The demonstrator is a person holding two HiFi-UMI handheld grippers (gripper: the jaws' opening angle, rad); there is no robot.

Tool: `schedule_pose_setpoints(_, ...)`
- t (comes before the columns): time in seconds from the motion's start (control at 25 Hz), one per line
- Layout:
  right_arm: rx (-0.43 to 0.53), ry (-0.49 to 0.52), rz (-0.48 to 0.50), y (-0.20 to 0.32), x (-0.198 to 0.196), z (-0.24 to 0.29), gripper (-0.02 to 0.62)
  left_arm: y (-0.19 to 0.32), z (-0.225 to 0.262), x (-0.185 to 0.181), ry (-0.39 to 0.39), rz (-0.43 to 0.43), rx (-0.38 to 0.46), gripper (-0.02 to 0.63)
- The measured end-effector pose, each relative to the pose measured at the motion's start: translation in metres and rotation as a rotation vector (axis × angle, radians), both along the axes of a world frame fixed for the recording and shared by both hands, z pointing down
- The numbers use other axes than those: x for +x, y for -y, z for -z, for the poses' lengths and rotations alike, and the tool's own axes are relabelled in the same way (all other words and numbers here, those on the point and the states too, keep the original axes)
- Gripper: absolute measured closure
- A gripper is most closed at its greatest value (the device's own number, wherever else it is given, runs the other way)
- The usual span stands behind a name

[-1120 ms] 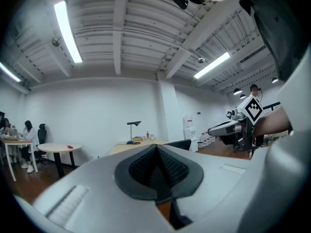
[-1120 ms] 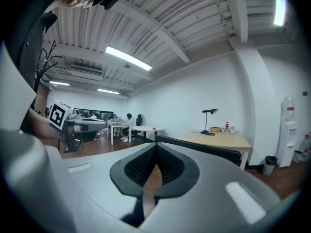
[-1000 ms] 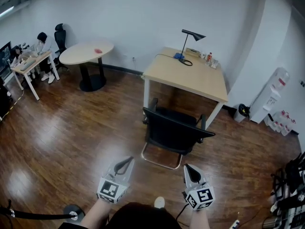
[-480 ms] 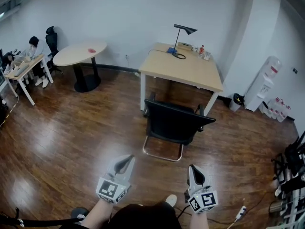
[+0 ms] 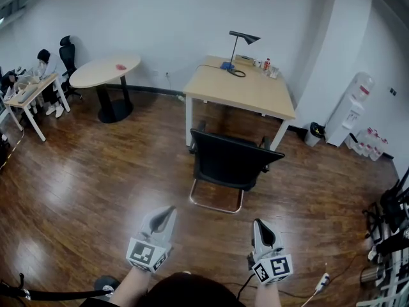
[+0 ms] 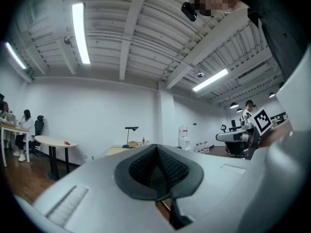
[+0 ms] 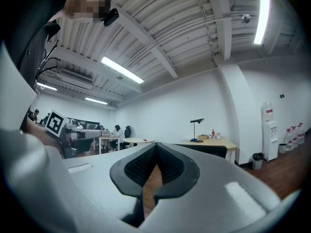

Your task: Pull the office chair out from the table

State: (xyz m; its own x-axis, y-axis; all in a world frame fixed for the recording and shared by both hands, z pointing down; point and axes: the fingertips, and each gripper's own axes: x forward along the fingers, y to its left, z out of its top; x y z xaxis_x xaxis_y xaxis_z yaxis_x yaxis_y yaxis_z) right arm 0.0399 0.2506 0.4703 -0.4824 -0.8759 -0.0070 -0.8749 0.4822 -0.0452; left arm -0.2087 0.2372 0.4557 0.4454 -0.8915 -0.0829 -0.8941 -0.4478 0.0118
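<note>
Behind the office chair (image 5: pixel 231 164), left tongs (image 5: pixel 167 211) and right tongs (image 5: pixel 259 225) show square markers (image 5: pixel 145 254).

- A dark glossy wooden plank floor (image 5: pixel 77 190) meets plain white walls (image 5: pixel 166 11).
- A round pale-topped table on a black pedestal (image 5: pixel 105 71) stands near the back wall.
- Left of the round table: a small white-legged desk (image 5: pixel 39 85) and a black high-backed chair (image 5: pixel 66 51).
- Far to its right: a white water dispenser (image 5: pixel 349 115).
- Overhead: long fluorescent ceiling tubes (image 6: pixel 80 33).

Black office chair (image 5: pixel 231 164), upright, backrest nearest, just before light wooden table (image 5: pixel 246 93)
</note>
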Motion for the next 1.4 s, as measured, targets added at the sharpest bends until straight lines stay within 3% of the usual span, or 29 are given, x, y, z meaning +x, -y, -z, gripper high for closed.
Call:
schedule_pose_setpoints(0.64, -0.024, 0.004, -0.002, -0.024, 0.079, 0.003, 0.584, -0.023, 0.006, 0.06, 0.004, 0.02, 0.014, 0.604)
schedule_pose_setpoints(1.4, 0.01, 0.048, 0.06, -0.019, 0.081, 0.017, 0.584, -0.023, 0.012, 0.071, 0.008, 0.011, 0.019, 0.604)
